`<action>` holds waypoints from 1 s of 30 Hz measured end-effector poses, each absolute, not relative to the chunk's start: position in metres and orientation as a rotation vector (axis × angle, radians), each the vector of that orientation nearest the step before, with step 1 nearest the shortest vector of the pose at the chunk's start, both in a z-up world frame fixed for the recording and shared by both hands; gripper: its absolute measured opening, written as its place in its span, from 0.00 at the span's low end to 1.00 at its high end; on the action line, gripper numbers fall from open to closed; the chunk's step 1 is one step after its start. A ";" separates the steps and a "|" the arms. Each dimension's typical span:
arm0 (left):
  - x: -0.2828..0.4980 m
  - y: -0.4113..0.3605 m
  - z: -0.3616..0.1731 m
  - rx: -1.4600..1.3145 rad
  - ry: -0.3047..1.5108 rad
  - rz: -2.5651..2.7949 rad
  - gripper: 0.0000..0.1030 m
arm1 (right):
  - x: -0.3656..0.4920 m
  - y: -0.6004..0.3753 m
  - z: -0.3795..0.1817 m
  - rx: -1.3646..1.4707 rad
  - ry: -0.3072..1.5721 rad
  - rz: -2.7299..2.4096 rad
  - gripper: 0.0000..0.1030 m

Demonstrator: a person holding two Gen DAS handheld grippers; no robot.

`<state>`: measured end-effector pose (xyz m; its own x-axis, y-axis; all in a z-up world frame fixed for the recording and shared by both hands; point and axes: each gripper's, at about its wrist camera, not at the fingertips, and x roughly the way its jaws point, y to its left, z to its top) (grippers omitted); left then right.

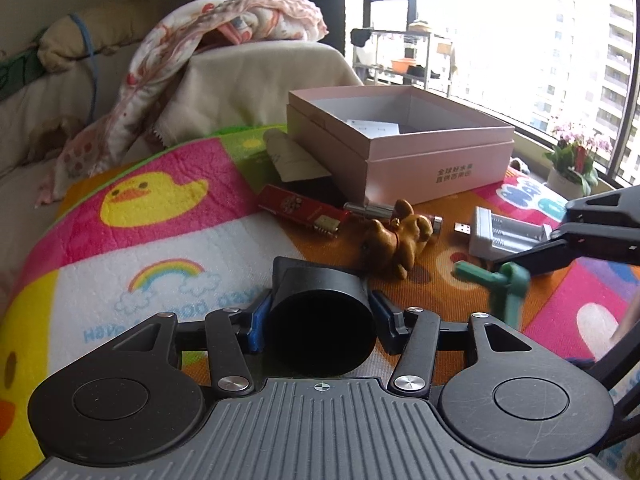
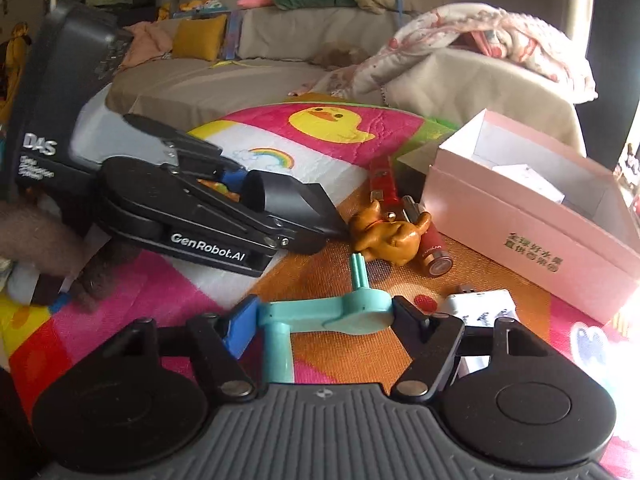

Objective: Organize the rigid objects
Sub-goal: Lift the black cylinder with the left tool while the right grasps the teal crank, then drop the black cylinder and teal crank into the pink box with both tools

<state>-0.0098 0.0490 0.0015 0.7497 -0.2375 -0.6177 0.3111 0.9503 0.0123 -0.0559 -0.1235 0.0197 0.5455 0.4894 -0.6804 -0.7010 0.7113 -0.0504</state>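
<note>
My left gripper is shut on a black cylindrical holder, lifted just above the mat; it also shows in the right wrist view. My right gripper is shut on a teal plastic crank-shaped piece, which shows blurred in the left wrist view. An open pink box stands at the back right and holds a white item. A brown dog figurine, a red flat case, a red battery and a white USB charger lie on the mat.
A colourful duck-and-rainbow play mat covers the surface. A beige sofa with a crumpled blanket stands behind. A window and a potted plant are at the right. A flat beige packet lies beside the box.
</note>
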 end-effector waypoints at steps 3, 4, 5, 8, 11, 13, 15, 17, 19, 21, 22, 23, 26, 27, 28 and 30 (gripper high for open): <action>-0.020 0.049 0.006 0.101 0.665 -0.314 0.54 | -0.068 -0.136 0.026 -0.343 0.689 0.709 0.69; -0.026 0.048 0.009 0.095 0.668 -0.326 0.54 | -0.072 -0.141 0.029 -0.345 0.685 0.700 0.69; -0.031 0.047 0.012 0.089 0.670 -0.341 0.54 | -0.076 -0.146 0.031 -0.347 0.681 0.690 0.69; -0.049 0.041 0.023 0.051 0.683 -0.408 0.54 | -0.085 -0.160 0.037 -0.358 0.666 0.653 0.69; -0.065 0.031 0.034 0.038 0.685 -0.472 0.54 | -0.089 -0.173 0.045 -0.362 0.661 0.613 0.69; -0.067 0.026 0.043 0.022 0.671 -0.503 0.54 | -0.090 -0.182 0.053 -0.352 0.643 0.590 0.69; -0.061 0.025 0.056 -0.037 0.645 -0.536 0.54 | -0.088 -0.192 0.066 -0.330 0.610 0.572 0.69; -0.045 0.026 0.071 -0.098 0.608 -0.557 0.54 | -0.082 -0.202 0.085 -0.301 0.551 0.546 0.69; -0.023 0.023 0.085 -0.123 0.569 -0.544 0.54 | -0.068 -0.212 0.106 -0.259 0.485 0.521 0.69; 0.004 0.015 0.097 -0.100 0.514 -0.516 0.54 | -0.043 -0.219 0.126 -0.218 0.439 0.486 0.69; 0.019 0.010 0.101 -0.092 0.501 -0.499 0.54 | -0.027 -0.222 0.134 -0.205 0.421 0.464 0.69; 0.034 0.005 0.102 -0.096 0.508 -0.485 0.54 | -0.010 -0.222 0.141 -0.197 0.407 0.439 0.69; 0.079 -0.007 0.101 -0.134 0.549 -0.472 0.54 | 0.045 -0.221 0.155 -0.160 0.424 0.385 0.69; 0.091 -0.011 0.099 -0.129 0.553 -0.457 0.54 | 0.063 -0.219 0.158 -0.145 0.433 0.380 0.69; 0.100 -0.015 0.097 -0.120 0.559 -0.443 0.54 | 0.080 -0.219 0.158 -0.130 0.442 0.374 0.69; 0.116 -0.018 0.092 -0.118 0.572 -0.423 0.55 | 0.114 -0.217 0.156 -0.091 0.481 0.361 0.69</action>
<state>0.1162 -0.0183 0.0917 0.7577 -0.4195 -0.5000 0.3546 0.9077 -0.2243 0.1139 -0.2172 0.1565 0.8245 0.3183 -0.4679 -0.3607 0.9327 -0.0011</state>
